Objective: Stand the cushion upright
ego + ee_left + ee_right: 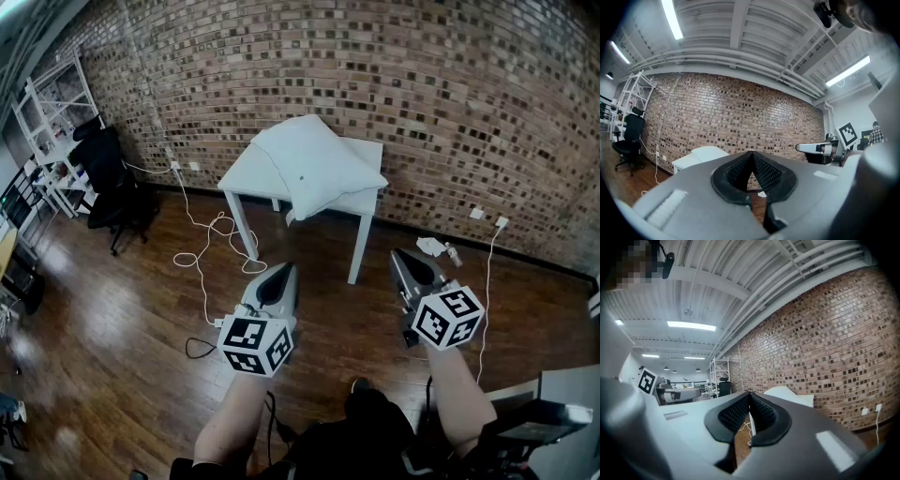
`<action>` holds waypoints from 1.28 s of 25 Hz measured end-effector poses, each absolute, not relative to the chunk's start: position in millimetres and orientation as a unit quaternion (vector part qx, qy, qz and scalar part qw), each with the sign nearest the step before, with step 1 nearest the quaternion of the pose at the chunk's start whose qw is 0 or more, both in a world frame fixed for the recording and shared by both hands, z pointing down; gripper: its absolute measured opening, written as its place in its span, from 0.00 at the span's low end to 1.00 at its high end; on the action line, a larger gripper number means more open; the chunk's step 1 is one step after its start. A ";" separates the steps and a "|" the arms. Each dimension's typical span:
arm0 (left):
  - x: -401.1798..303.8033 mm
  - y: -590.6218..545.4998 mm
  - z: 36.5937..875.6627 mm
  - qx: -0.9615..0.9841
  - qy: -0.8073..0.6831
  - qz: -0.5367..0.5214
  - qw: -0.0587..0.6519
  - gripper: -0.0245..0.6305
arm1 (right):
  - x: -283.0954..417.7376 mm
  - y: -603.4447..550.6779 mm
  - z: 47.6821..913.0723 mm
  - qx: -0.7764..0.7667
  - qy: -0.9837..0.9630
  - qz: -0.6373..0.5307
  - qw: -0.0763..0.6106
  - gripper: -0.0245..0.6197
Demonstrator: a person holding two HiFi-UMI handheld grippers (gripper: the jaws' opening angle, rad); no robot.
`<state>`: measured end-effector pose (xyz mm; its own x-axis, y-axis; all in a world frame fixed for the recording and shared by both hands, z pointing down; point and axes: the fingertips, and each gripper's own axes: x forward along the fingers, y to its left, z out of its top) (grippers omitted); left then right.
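Brick wall (pixel 441 94) backs a white counter (pixel 242 171) where the cushion (pixel 314 164) lies above a wooden floor (pixel 103 309); left tool (pixel 279 274) and right tool (pixel 405 255) are closed, empty.

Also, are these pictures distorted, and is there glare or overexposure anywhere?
Head view: strong fisheye, so the brick wall bows, and the wooden floor shows soft glare at the left. Left gripper view: the ceiling light strips are blown out and the corners are dark. Right gripper view: the same dark corners, and the wall curves too.
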<state>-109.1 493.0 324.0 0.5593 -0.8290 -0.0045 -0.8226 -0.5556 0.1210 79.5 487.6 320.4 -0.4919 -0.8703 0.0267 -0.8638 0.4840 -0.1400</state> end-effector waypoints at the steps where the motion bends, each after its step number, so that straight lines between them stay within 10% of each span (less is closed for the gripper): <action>1: -108.6 485.3 322.8 0.882 -0.467 -0.033 0.052 0.05 | 80.5 480.1 319.7 -0.503 0.861 -0.067 0.023 0.05; 32: -60.9 200.9 329.2 0.839 -0.537 -0.032 0.083 0.05 | 141.3 183.5 319.8 -0.450 0.890 -0.063 0.031 0.05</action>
